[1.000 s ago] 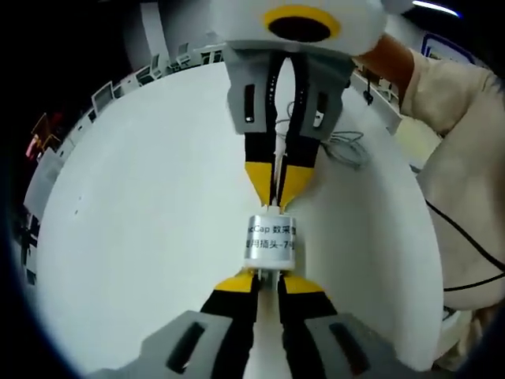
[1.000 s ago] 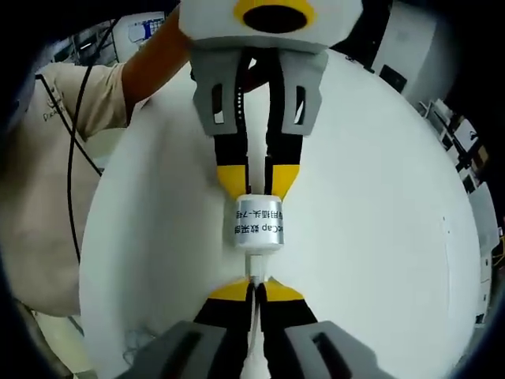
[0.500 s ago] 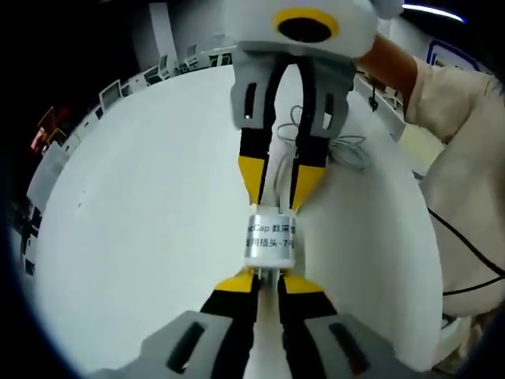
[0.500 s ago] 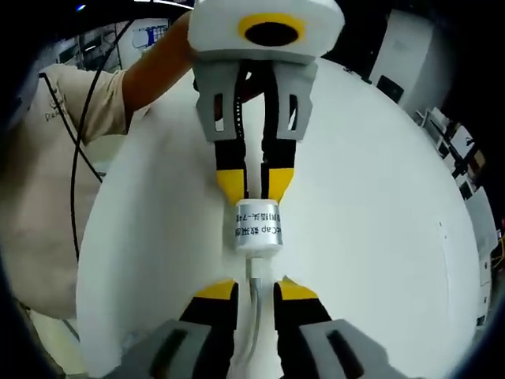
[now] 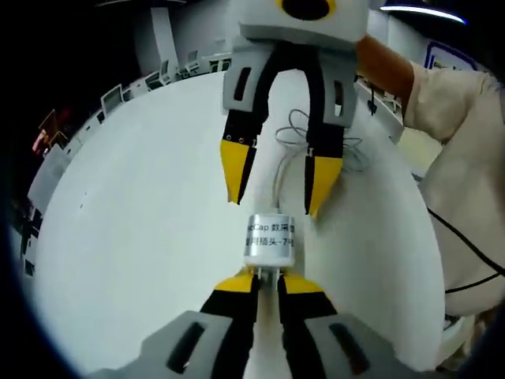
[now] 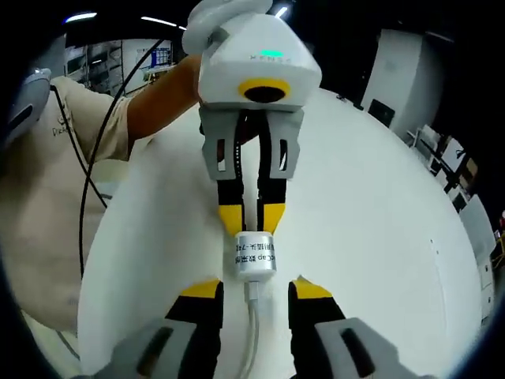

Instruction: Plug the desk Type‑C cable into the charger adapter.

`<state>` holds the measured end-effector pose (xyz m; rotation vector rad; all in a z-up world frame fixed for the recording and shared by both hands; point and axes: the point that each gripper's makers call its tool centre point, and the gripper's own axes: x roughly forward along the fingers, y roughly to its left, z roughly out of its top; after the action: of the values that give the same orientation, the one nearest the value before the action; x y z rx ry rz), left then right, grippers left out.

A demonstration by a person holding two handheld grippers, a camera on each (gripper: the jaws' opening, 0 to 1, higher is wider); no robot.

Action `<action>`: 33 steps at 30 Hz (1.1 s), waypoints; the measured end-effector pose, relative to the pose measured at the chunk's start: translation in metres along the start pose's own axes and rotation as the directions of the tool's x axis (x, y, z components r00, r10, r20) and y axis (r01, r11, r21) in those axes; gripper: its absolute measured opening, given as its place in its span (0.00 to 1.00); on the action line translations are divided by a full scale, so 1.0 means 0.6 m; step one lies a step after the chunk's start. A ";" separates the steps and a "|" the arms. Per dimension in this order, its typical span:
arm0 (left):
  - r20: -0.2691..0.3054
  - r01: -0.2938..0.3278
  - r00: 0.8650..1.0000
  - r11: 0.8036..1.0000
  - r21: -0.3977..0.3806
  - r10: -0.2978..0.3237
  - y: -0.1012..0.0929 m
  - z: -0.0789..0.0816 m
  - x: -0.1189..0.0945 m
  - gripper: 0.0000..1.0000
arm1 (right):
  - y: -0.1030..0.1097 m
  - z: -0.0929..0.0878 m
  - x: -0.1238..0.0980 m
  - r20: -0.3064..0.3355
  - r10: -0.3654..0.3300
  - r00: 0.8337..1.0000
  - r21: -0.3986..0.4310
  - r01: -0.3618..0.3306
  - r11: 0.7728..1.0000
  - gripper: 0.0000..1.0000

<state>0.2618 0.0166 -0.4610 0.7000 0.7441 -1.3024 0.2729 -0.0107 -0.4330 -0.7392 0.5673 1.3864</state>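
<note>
A small white charger adapter (image 5: 270,241) with printed text hangs over the white table, and my left gripper (image 5: 270,283) is shut on its prong end. A white Type-C cable (image 5: 279,180) runs from the adapter's far end to a loose coil (image 5: 319,138) on the table. My right gripper (image 5: 278,185) stands open, one finger on each side of that cable without touching it. In the right gripper view the adapter (image 6: 255,254) sits just ahead of my open right gripper (image 6: 255,290). The cable (image 6: 252,335) passes between the jaws into the adapter. The left gripper (image 6: 252,223) clamps it from the far side.
The round white table (image 5: 142,197) spreads wide on all sides. A person's arm and beige sleeve (image 5: 461,118) hold the right gripper; a black cord (image 6: 87,197) hangs across the shirt. Chairs (image 5: 118,91) line the table's far edge.
My right gripper has opened, let go of the cable plug and drawn back from the adapter. The left gripper has kept its hold on the adapter.
</note>
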 end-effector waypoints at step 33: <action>0.603 -0.273 0.715 0.935 -0.227 0.355 0.076 0.032 -0.164 0.49 | -0.065 -0.002 -0.242 0.474 -0.511 0.717 0.339 0.387 0.857 0.45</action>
<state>0.2977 0.0643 -0.3685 0.2257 0.1260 -1.0621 0.2947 -0.1084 -0.3213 -0.2391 0.0550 0.9790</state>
